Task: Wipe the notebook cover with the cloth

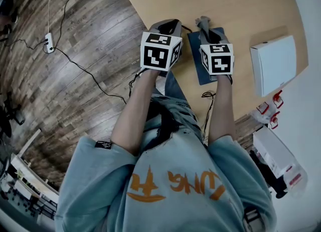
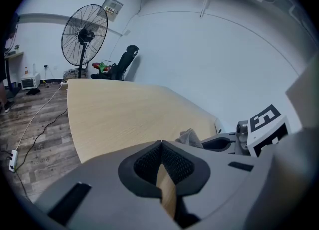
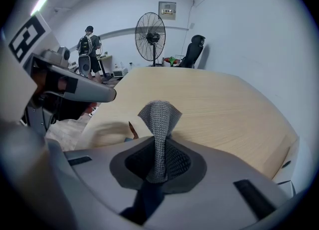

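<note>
Grey knit cloth (image 3: 160,117) is pinched in your right gripper (image 3: 159,147), clear only in that gripper's view. Only the head view shows the dark blue notebook (image 1: 195,55) under it at the desk's (image 1: 235,0) near edge, long axis seemingly running away from you. Your left gripper (image 2: 161,149) is pressed together, empty.

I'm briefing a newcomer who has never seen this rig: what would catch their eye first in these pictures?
A grey knitted cloth stands up from the shut jaws of the right gripper, over the dark blue notebook on the wooden table. The left gripper beside it has its jaws together on nothing. A white box lies farther right.
</note>
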Tool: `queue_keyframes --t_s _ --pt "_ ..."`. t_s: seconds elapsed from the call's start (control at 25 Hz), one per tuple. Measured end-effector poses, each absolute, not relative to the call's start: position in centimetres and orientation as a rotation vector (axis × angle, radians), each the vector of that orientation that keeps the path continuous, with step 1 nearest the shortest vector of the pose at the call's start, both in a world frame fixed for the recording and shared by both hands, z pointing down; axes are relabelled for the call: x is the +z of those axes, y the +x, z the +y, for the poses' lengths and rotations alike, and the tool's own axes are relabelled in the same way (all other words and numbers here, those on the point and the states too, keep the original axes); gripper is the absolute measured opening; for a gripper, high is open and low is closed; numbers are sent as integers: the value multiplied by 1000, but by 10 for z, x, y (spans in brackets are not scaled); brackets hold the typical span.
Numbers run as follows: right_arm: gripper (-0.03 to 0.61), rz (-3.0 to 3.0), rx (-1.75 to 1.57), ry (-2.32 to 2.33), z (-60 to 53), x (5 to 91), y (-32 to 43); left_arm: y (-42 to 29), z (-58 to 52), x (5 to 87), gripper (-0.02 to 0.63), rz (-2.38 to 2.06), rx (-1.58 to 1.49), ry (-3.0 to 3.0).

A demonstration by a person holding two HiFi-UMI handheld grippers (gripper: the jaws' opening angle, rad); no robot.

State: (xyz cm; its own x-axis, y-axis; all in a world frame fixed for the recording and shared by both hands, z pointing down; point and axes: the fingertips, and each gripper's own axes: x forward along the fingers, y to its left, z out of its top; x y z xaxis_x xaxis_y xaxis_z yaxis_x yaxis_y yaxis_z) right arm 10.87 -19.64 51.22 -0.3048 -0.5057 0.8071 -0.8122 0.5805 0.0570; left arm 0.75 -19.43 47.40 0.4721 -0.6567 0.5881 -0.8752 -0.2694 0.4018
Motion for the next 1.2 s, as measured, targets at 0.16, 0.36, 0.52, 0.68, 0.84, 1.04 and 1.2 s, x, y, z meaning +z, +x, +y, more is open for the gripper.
queue_keyframes --t_s 0.16,0.36,0.52,0.68,0.84,1.04,1.2 --pt "29 -1983 484 1060 -194 514 112 11 -192 474 17 -1260 404 2026" --pt "29 -1991 503 1067 -190 513 114 12 -190 471 18 -1254 408 2037" --pt "29 -1989 509 1078 -186 512 116 16 -188 469 17 -1245 413 2048" --pt "29 -1991 515 1089 -182 511 119 20 -185 468 18 -1234 423 2058" --pt "29 -1987 518 1109 -177 511 123 24 -183 467 17 -1220 432 2069" --pt "29 -1984 531 1119 -172 513 127 30 -180 469 18 -1202 443 2083" --pt "29 -1982 537 1130 -167 512 130 36 -176 467 17 -1184 454 2101"
